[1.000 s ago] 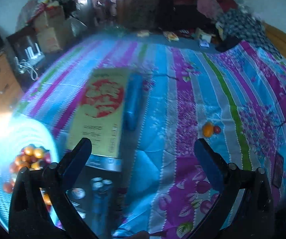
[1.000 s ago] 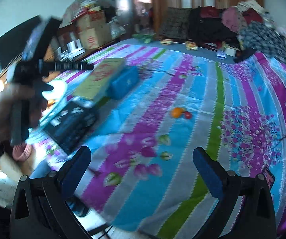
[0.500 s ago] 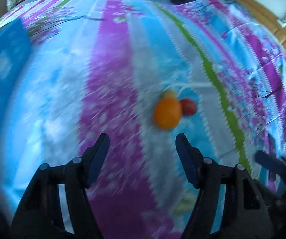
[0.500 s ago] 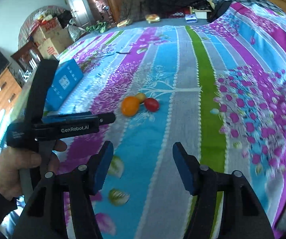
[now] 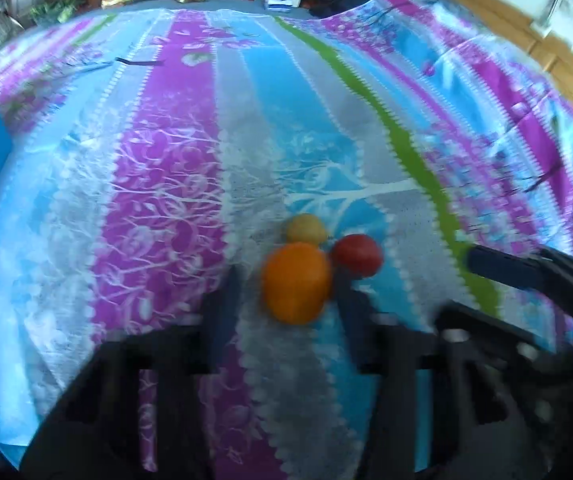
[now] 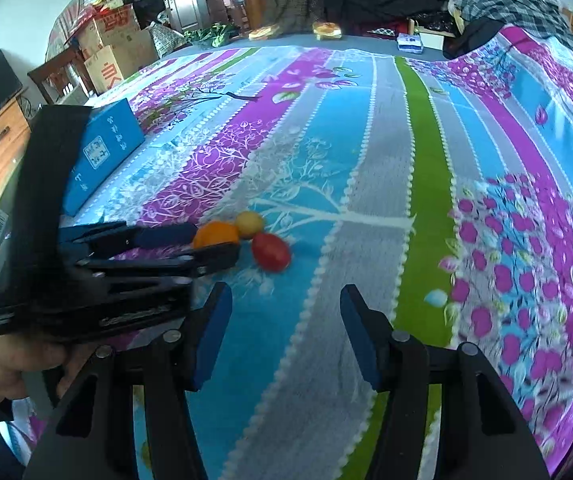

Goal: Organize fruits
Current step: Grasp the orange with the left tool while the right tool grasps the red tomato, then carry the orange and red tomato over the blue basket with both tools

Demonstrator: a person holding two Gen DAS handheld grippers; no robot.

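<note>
Covering nearly everything in both views, the bed's striped floral bedsheet in purple, blue, grey and green point(image 6: 370, 152) carries all the task's things. A flat blue cardboard box with white print point(image 6: 102, 156) lies on it toward the left of the right wrist view, well apart from the fruit. The left tool point(image 5: 290, 300), black with blue pads, sits low over the sheet with its jaws set at a middling width on either side of the round orange fruit point(image 5: 296, 282); its picture is blurred, so I cannot tell whether the pads touch the fruit. From the right wrist view the same tool point(image 6: 210, 248) comes in from the left, held by a bare hand point(image 6: 10, 364), its fingertips flanking the orange point(image 6: 216, 234). The right tool point(image 6: 282, 328) hovers near the cluster with its jaws spread wide and nothing between them. Just beside the orange lies a small red tomato-like fruit point(image 6: 271, 252), and behind both sits a smaller yellow round fruit point(image 6: 249, 222); all three bunch together, touching or nearly so, on a blue and grey stripe.
</note>
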